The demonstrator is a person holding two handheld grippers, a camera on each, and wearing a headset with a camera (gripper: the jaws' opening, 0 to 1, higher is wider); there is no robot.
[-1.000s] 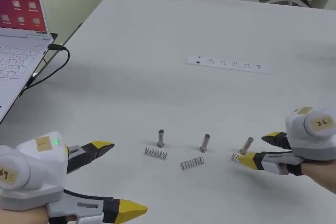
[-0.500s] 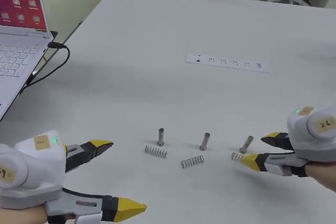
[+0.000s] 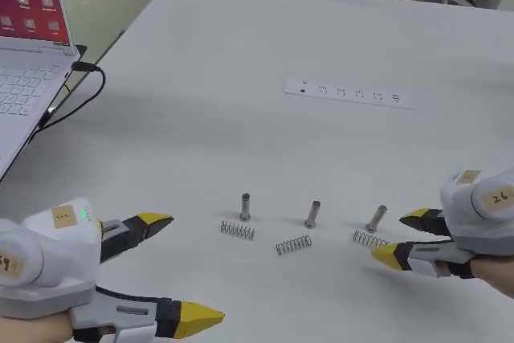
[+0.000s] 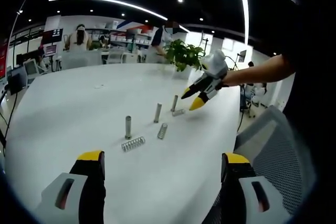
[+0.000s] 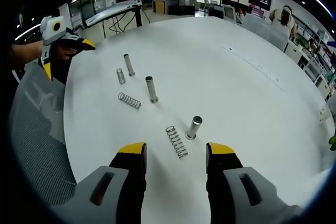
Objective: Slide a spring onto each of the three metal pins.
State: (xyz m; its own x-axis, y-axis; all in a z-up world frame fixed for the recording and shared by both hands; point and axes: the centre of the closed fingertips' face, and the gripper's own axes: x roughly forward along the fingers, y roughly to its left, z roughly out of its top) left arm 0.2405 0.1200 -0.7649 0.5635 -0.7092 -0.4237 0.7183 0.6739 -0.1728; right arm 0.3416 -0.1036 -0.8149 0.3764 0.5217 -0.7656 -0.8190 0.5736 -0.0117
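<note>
three metal pins are seen standing in a row on the white table [image 3: 241, 134]: a left pin [image 3: 245, 206], a middle pin [image 3: 312, 214] and a right pin [image 3: 377, 218]. a spring is laid flat just in front of each: the left spring [image 3: 238, 230], the middle spring [image 3: 294, 244] and the right spring [image 3: 370, 238]. the right gripper [image 3: 393, 235] is held just beside the right spring, its jaws spread and nothing caught between them. the left gripper [image 3: 195, 267] is held well apart at the near left, jaws spread wide and empty. farther back a power strip [image 3: 349, 94] is laid, and at the left edge a laptop [image 3: 24, 46] with a cable [image 3: 76, 94].
</note>
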